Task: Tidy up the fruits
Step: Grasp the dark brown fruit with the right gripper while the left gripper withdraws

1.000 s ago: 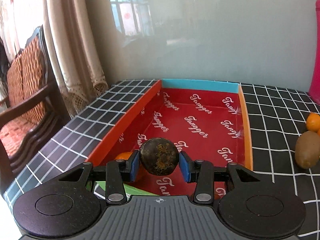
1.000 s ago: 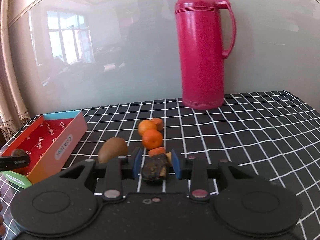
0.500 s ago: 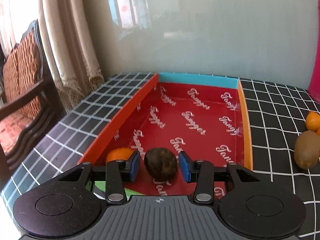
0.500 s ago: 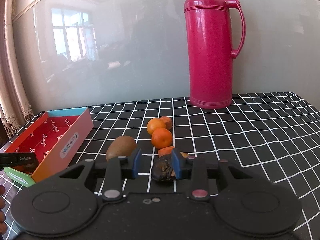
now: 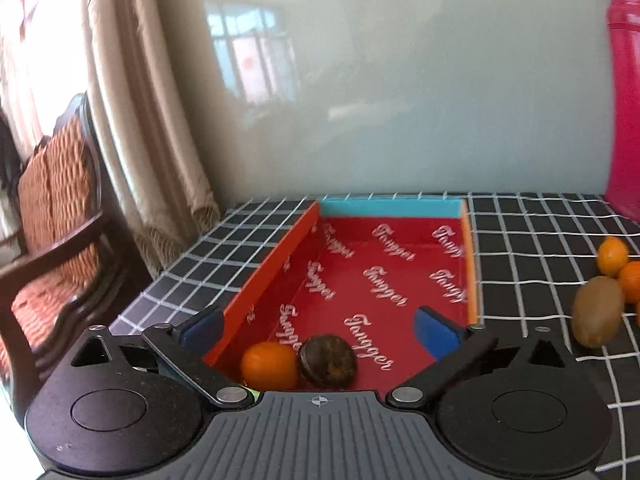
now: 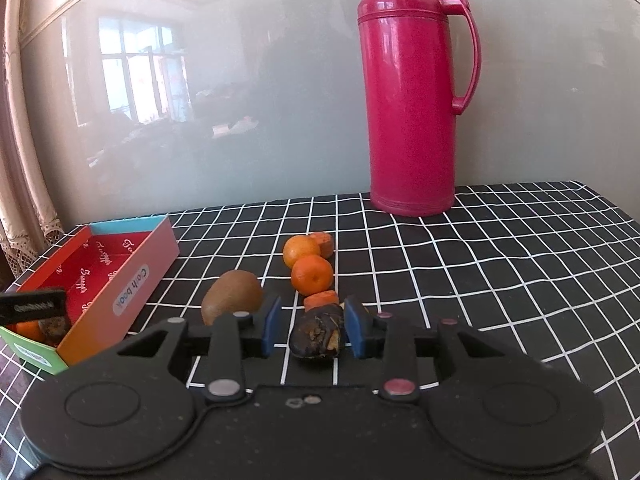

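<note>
Two fruits lie in our red box [image 5: 276, 268]; our left gripper [image 5: 318, 330] gapes wide, our right gripper [image 6: 312, 326] brackets a dark fruit [image 6: 317, 337] with slack jaws.

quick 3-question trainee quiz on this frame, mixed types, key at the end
1. True or false: the left gripper is open.
2. Which fruits lie in the box? A) orange and dark fruit B) kiwi only C) none
3. Fill in: the kiwi lies on the ____.

Key: 1 true. 2 A. 3 table, between the box and the right gripper.
</note>
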`<state>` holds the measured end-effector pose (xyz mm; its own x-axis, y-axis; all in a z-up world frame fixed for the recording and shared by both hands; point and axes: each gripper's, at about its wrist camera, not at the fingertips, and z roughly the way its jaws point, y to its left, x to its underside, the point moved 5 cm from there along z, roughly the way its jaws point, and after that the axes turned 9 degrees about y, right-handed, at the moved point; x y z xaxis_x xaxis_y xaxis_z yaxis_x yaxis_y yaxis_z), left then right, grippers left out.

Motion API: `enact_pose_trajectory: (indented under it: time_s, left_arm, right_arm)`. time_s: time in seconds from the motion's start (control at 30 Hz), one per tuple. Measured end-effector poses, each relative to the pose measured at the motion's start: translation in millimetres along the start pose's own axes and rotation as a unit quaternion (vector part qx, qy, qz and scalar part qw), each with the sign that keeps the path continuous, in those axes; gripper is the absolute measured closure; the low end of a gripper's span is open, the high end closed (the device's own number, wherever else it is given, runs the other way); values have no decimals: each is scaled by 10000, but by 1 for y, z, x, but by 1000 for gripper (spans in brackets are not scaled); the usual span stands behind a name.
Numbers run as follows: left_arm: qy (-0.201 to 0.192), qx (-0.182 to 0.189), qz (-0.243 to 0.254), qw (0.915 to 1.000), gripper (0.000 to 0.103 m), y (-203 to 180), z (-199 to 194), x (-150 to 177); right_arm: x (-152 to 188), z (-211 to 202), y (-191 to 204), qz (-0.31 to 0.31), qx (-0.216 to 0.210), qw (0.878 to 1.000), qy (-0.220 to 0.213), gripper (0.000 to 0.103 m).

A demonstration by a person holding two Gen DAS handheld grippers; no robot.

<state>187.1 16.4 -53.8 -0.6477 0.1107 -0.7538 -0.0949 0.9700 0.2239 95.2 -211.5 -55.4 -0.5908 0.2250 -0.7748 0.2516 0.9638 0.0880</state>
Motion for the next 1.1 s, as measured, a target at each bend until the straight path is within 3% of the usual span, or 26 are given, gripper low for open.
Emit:
enact_pose_trajectory:
  time_s: [0.43,0.93,1.1]
  left_arm:
    - [-4,33,-38,10000,0,28,-27,18]
    - [-19,-598,-404,9974,0,93,-31,32]
    - [16,-786,-547,9954,0,119,-28,37]
  right_arm:
    - [4,19,-5,107,111,9995,284,67]
    - [5,57,-4,480,150,9955,800,66]
    - [6,62,2,377,313,9960,741,66]
